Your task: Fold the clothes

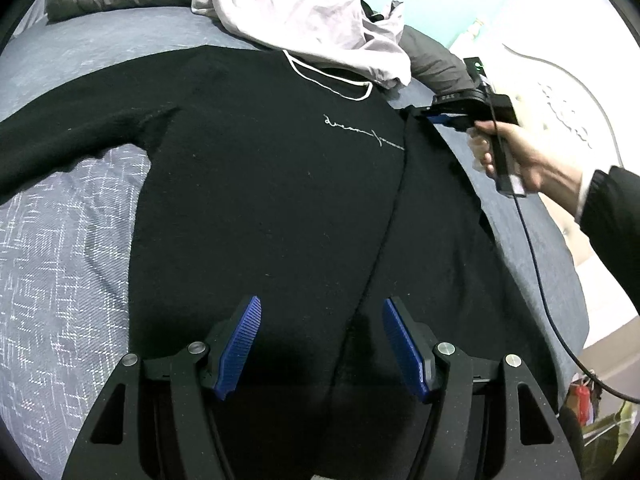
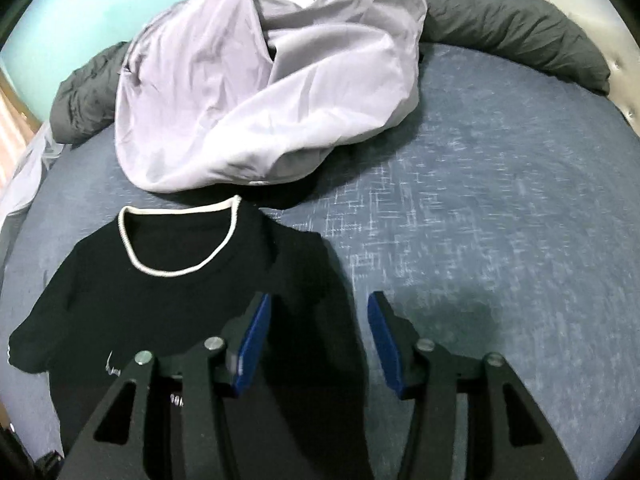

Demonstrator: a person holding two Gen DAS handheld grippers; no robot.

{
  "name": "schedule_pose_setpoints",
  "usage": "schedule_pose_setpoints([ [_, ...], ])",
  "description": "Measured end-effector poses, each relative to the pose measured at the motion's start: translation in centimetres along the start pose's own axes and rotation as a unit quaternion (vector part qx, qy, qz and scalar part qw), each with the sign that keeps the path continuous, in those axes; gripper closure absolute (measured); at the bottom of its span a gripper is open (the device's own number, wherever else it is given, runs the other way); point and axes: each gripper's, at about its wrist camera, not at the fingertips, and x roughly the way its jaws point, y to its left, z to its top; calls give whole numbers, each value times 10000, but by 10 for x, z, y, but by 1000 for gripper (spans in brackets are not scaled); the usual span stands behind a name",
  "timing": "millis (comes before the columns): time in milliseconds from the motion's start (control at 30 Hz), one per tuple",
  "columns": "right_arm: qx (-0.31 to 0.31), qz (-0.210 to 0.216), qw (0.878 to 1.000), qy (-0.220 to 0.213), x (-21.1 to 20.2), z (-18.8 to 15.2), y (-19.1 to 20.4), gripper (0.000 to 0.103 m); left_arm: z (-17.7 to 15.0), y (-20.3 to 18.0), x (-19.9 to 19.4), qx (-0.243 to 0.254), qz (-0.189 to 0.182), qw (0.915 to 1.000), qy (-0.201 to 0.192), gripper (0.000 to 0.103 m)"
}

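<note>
A black sweater (image 1: pixel 260 200) with a white-trimmed neckline (image 1: pixel 328 80) and white chest script lies flat on the bed. Its one sleeve (image 1: pixel 72 136) stretches out to the left, and its right side is folded inward along a long crease. My left gripper (image 1: pixel 322 304) hovers open over the sweater's lower part, with nothing between its blue pads (image 1: pixel 240 348). My right gripper (image 2: pixel 319 300) is open above the sweater's (image 2: pixel 180 300) shoulder edge and grips no cloth. In the left wrist view, a hand holds the right gripper (image 1: pixel 424 114) at that shoulder.
A crumpled lilac garment (image 2: pixel 248 92) is heaped just beyond the neckline (image 2: pixel 176 240). A dark grey duvet (image 2: pixel 520 28) is bunched along the far side of the blue-grey patterned bedspread (image 2: pixel 480 220). A cable (image 1: pixel 540 272) hangs from the right gripper. The person's dark sleeve (image 1: pixel 616 208) is at right.
</note>
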Motion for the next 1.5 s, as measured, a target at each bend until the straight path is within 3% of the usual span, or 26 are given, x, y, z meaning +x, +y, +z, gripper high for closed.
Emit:
schedule_pose_setpoints([
  [67,56,12,10000,56,10,4,-1,95,-1,2,1,-16,-17,10000,14,36],
  [100,58,12,10000,43,13,5,-1,97,-2,3,1,-26,-26,10000,21,36],
  [333,-537,-699,9960,-140,23,18,2,100,-8,1,4,61,31,9999,88,36],
  [533,-617,-874,9942,-105,32,18,-5,100,-8,-1,6,114,46,9998,129,36],
  [633,-472,-1158,9914,-389,20,21,-14,97,-8,-2,6,112,42,9999,121,36],
  [700,-201,-702,9950,-679,5,21,-22,94,-8,-2,5,107,40,9999,121,36],
  [733,-173,-467,9965,-676,2,21,-23,83,-9,-1,5,111,41,9999,119,36],
  [767,-174,-374,9978,-525,5,21,-23,59,-9,-2,5,112,42,9999,120,36],
  [867,-307,-307,9984,-360,11,18,-16,56,-9,-1,5,102,33,9999,116,36],
  [900,-372,-315,9982,-344,12,16,-13,57,-9,-1,5,100,26,9999,113,36],
  [967,-377,-422,9982,-177,21,13,-13,94,-9,-1,6,99,16,9999,120,36],
  [1167,-197,-835,9960,-240,30,8,-25,99,-8,1,5,81,-6,9999,122,36],
  [1433,-260,-971,9946,-258,35,5,-34,98,-10,2,5,70,13,9999,138,36],
  [1500,-271,-1233,9913,-369,36,13,-34,96,-10,2,3,68,16,9999,135,36],
])
